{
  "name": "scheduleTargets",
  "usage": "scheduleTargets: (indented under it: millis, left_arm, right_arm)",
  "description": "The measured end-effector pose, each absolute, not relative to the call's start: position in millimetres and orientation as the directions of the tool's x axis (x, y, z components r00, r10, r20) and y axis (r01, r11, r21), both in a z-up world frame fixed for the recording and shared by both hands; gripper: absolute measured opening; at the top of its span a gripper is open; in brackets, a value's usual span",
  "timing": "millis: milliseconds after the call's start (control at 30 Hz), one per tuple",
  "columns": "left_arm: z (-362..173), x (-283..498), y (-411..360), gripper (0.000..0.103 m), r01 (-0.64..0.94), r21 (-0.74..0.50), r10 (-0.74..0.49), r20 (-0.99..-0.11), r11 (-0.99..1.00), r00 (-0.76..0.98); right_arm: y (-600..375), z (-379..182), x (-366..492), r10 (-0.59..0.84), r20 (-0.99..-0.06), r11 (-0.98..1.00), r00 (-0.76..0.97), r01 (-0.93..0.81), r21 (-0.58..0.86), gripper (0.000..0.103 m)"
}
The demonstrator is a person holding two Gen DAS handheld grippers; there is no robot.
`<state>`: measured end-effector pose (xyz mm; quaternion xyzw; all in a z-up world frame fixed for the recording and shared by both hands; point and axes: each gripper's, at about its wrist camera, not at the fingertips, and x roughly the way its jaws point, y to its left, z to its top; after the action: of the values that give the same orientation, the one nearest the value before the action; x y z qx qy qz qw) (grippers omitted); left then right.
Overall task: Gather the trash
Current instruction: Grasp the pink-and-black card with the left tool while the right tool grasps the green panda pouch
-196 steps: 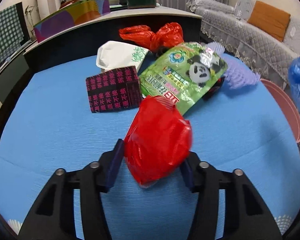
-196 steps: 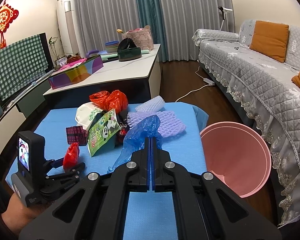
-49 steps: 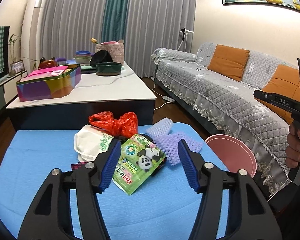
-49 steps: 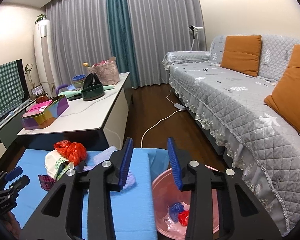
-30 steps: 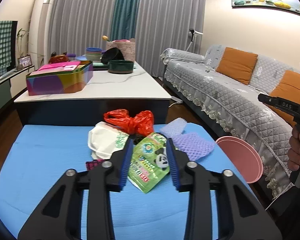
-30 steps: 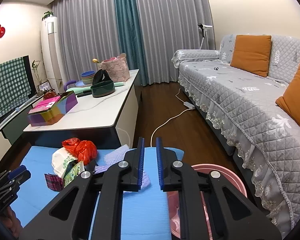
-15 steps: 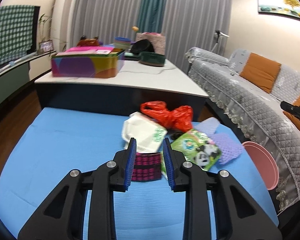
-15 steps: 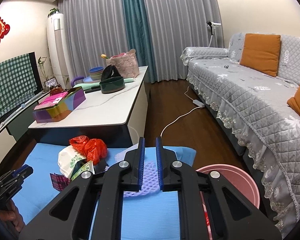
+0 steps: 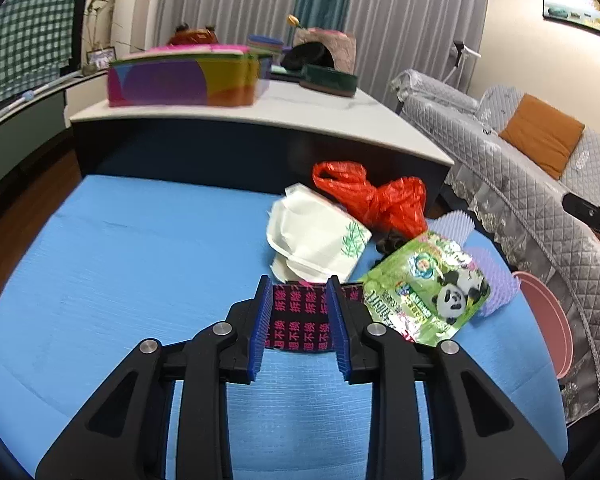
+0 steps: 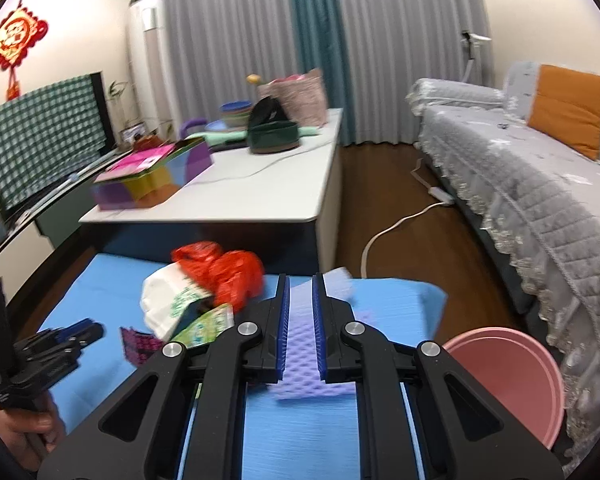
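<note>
Trash lies on a blue table (image 9: pixel 120 264). My left gripper (image 9: pixel 298 322) is open, low over the table, its jaws either side of a dark packet with pink characters (image 9: pixel 300 320), not closed on it. Behind it lie a white food box (image 9: pixel 316 240), a red plastic bag (image 9: pixel 376 200), a green panda pouch (image 9: pixel 428 288) and purple foam netting (image 9: pixel 496 280). My right gripper (image 10: pixel 301 328) is narrowly open and empty, above the purple foam netting (image 10: pixel 300 344). The pink bin (image 10: pixel 512 376) stands at the table's right. The left gripper (image 10: pixel 68 336) also shows in the right wrist view.
A white counter (image 9: pixel 300 116) with a colourful tin (image 9: pixel 184 80) and bowls stands behind the table. A grey sofa (image 10: pixel 540 168) with orange cushions runs along the right. A white cable (image 10: pixel 396 232) lies on the wooden floor.
My left gripper has dropped closer to the table and now straddles the dark packet. My right gripper has lowered toward the purple foam netting, its jaws slightly wider apart.
</note>
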<state>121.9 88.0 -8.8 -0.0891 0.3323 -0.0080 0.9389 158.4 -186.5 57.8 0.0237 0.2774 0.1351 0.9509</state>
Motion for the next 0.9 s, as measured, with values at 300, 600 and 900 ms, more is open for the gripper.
scheduleTargets:
  millis: [300,600,900]
  left_arm:
    - [-39.5,147.3,80.8,0.088,-0.063,-0.179,-0.08,-0.693,0.982,0.716]
    - [-56.5,166.7,77.2,0.094,-0.09,-0.157,-0.058,-0.747,0.984,0.663]
    - [-60.3,169.8,77.2,0.07,-0.092,-0.165,-0.066,-0.754,0.982,0.653]
  right_arm:
    - [-140.0,23.7,179.8,0.356,-0.612,0.928,0.706,-0.346,0.141,0.035]
    - [-118.2,-0.2,193.6,0.393,-0.672,0.905,0.627,-0.395,0.161,0.035]
    - [-105.7,-15.9,194.6,0.403,-0.727,0.882,0.557,-0.449,0.145,0.011]
